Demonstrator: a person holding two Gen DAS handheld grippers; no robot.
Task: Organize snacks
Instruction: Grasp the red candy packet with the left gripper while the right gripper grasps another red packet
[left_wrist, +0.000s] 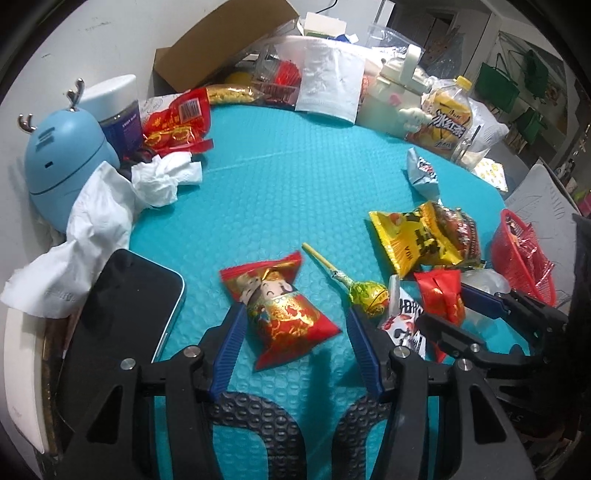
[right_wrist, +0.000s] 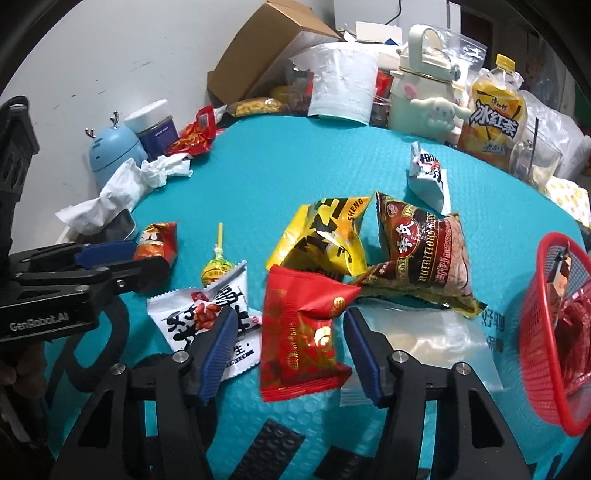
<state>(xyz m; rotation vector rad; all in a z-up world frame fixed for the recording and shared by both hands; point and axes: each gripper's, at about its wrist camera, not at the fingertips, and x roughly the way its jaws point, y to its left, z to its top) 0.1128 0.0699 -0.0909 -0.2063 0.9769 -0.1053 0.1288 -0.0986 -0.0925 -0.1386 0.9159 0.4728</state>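
Snacks sit loose on the teal mat; each claw, left gripper (left_wrist: 293, 325) and right gripper (right_wrist: 290, 330), straddles a red packet, not visibly pinching yet, red basket (right_wrist: 546, 332) alongside, presumably for drop-offs.

On the side of the left gripper (right_wrist: 147, 254) in your right wrist view you can read "GenRobot.AI" in pale letters. The yellow packet (right_wrist: 325, 236) carries "SHENG" along its upper edge beside large black characters too crumpled to read. The dark brown packet (right_wrist: 424, 251) bears the word "NUTRITIOUS" and a red medallion with white characters. The iced tea bottle (right_wrist: 493, 110) shows "冰红茶" in bold white on its label. The white packet (right_wrist: 207, 317) ends with "生" among large black brush characters. The blue jar's (left_wrist: 120, 123) label stays illegible to you.
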